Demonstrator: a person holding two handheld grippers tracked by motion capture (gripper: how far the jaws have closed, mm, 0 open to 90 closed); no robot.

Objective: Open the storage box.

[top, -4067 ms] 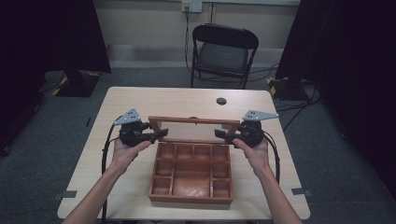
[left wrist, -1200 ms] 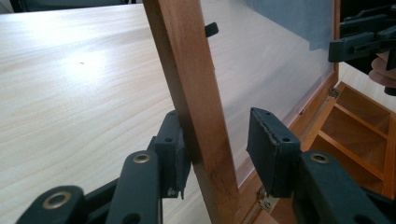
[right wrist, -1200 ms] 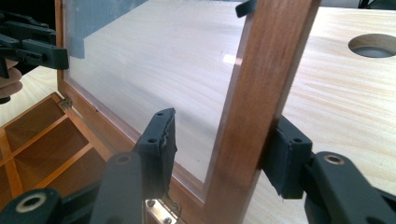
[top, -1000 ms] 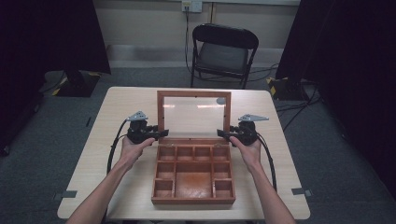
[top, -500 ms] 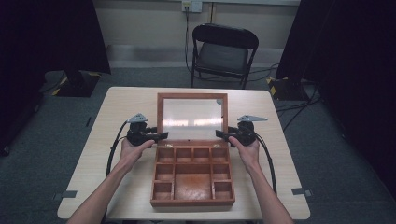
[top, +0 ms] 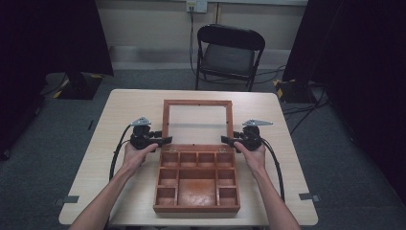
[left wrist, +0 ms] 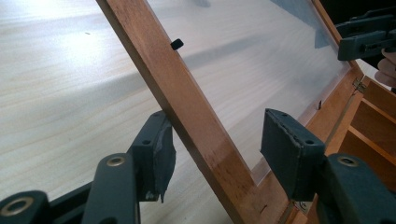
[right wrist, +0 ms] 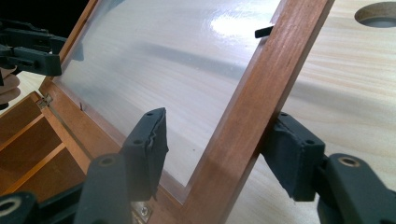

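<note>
Pale wood table (top: 119,120); black chair (top: 230,50) behind, grey floor (top: 43,158).

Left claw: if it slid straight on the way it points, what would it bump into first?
Probably the lid's wooden side rail, which already stands between the left claw's open jaws. It should meet the claw's throat first, though depth is hard to judge.

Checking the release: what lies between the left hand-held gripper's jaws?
The box lid's wooden side rail runs between the left hand-held gripper's just-opened jaws, in the left gripper view.
</note>
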